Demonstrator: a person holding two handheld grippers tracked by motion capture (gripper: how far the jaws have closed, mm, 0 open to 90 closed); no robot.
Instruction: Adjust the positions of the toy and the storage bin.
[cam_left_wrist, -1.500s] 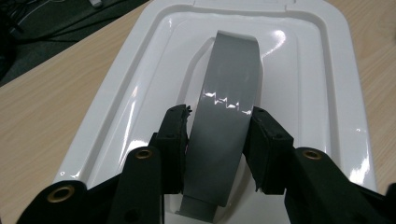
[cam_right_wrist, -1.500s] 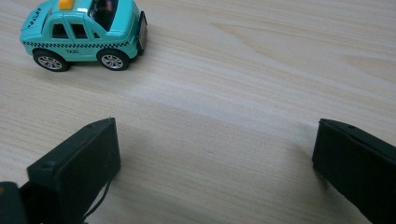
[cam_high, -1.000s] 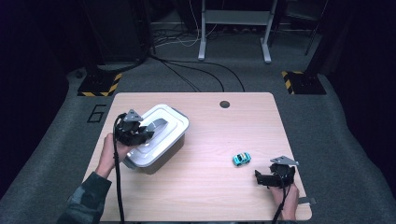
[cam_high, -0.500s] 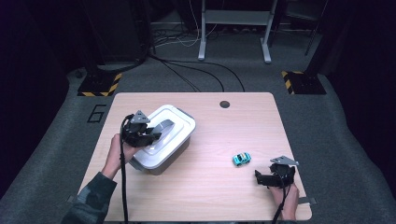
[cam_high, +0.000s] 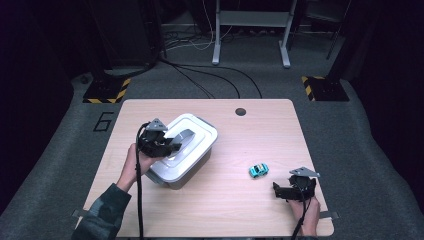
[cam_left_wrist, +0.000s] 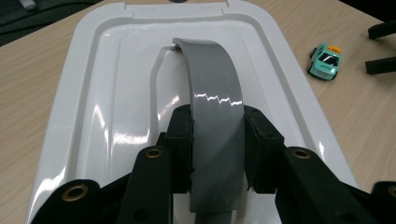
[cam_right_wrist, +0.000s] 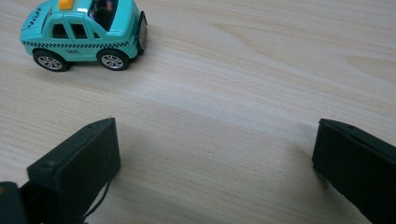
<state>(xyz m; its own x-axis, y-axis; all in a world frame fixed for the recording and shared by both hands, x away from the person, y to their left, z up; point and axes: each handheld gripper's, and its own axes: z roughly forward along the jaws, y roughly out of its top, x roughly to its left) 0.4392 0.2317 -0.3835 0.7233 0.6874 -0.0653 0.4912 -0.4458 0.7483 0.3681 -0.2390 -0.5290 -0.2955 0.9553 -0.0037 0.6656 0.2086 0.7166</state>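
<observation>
A white lidded plastic box (cam_high: 192, 159) stands on the left half of the wooden table (cam_high: 240, 210). Its grey arched handle (cam_left_wrist: 215, 93) rises from the white lid (cam_left_wrist: 98, 107). My left gripper (cam_high: 169, 144) (cam_left_wrist: 217, 140) is shut on that handle, one black pad on each side. A teal toy taxi (cam_high: 258, 170) (cam_right_wrist: 84, 31) (cam_left_wrist: 326, 60) sits on the table right of the box. My right gripper (cam_high: 289, 190) (cam_right_wrist: 215, 163) rests low at the front right, just short of the taxi. Its jaws are open with bare wood between them.
A round cable hole (cam_high: 240, 111) lies near the table's far edge. Cables trail from both grippers toward the person. Beyond the table are grey carpet, floor cables and a metal stand (cam_high: 250, 30).
The left gripper and the box have moved to the right, toward the table's middle, with the handle still clamped. The right gripper and the taxi have stayed put.
</observation>
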